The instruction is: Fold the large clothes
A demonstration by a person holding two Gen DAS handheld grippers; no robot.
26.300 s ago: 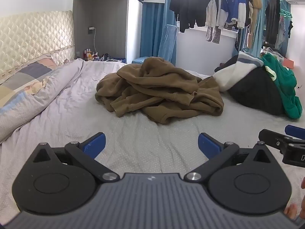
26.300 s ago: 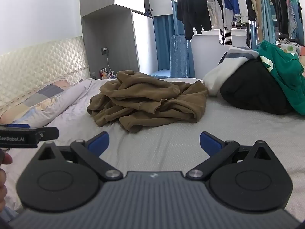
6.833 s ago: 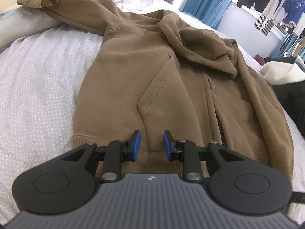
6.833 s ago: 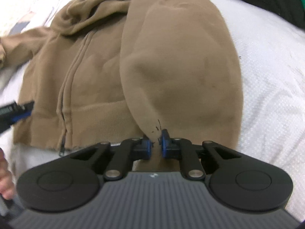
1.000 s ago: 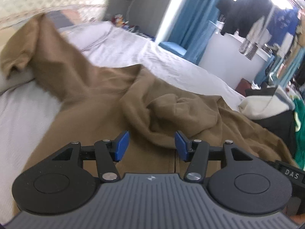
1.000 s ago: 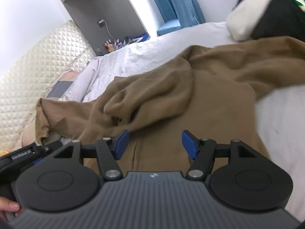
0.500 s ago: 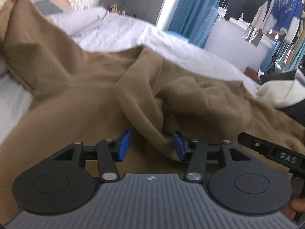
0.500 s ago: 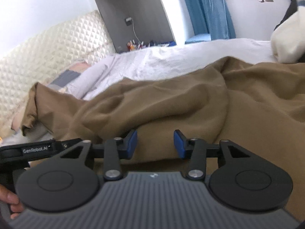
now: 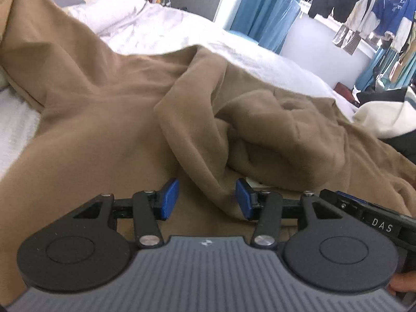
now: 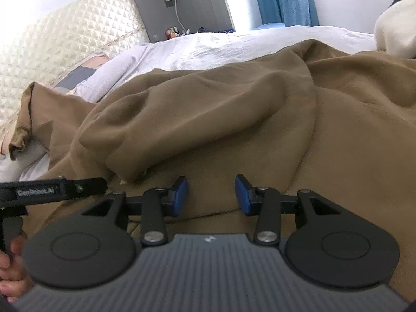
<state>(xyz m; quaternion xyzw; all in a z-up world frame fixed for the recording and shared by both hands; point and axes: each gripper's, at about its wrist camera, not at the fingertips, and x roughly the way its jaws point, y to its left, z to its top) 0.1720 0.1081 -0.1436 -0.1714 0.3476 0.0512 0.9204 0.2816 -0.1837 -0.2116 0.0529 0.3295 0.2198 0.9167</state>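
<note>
A brown zip hoodie [image 9: 104,143] lies spread on the bed, its hood [image 9: 273,119] bunched at the middle. My left gripper [image 9: 206,199] sits low on the cloth, jaws apart. A fold of the hood's edge runs between them, close to the right pad and clear of the left. In the right wrist view the hoodie [image 10: 338,143] fills the frame. My right gripper [image 10: 211,195] rests on flat cloth just below the hood [image 10: 195,109], jaws narrowly apart with no fold pinched. Each gripper shows at the edge of the other's view.
The white bed sheet [image 9: 208,33] stretches behind the hoodie. A quilted headboard [image 10: 65,33] and pillows stand at the left. One sleeve [image 10: 26,114] drapes up toward them. A pile of white and black clothes [image 9: 384,119] lies at the right, below hanging clothes [image 9: 377,13].
Both grippers have come down onto the hoodie by the hood, then held still. The right jaws have narrowed; the left jaws stand about as before.
</note>
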